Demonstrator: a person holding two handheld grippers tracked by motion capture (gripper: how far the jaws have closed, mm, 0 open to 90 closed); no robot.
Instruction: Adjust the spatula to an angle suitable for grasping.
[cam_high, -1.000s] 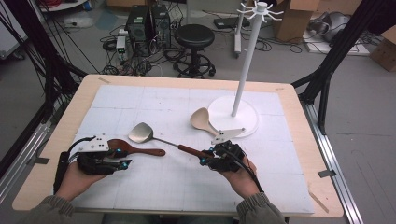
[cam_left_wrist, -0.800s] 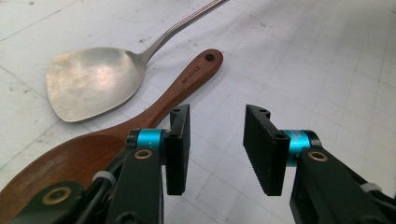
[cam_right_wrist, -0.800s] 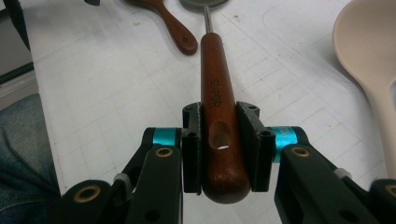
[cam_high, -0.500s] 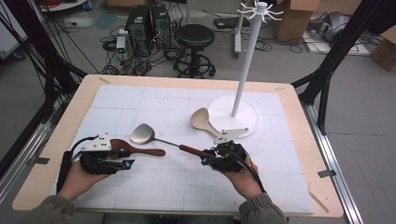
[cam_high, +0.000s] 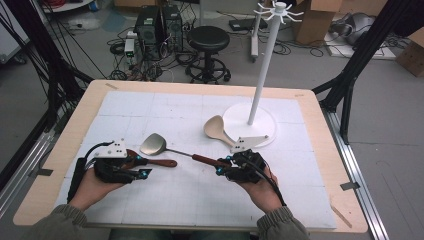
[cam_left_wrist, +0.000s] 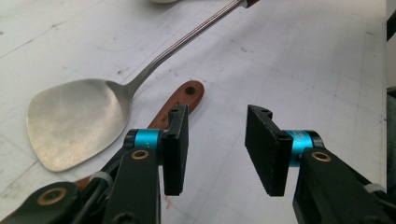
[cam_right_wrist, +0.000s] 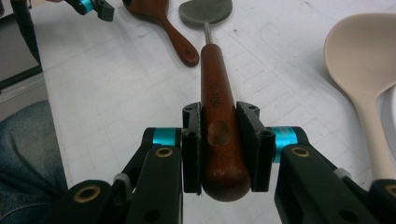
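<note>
Right gripper view reveals the right tool (cam_right_wrist: 219, 147) clamping the spatula handle (cam_right_wrist: 216, 98).

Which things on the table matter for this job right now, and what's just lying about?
In play:
right gripper, shut on the metal spatula
left gripper, open
white hook stand, probably

Lying about:
wooden spoon
beige spoon

Right tongs (cam_high: 223, 167) grip the spatula (cam_high: 175, 150) handle — table (cam_high: 310, 150).
</note>
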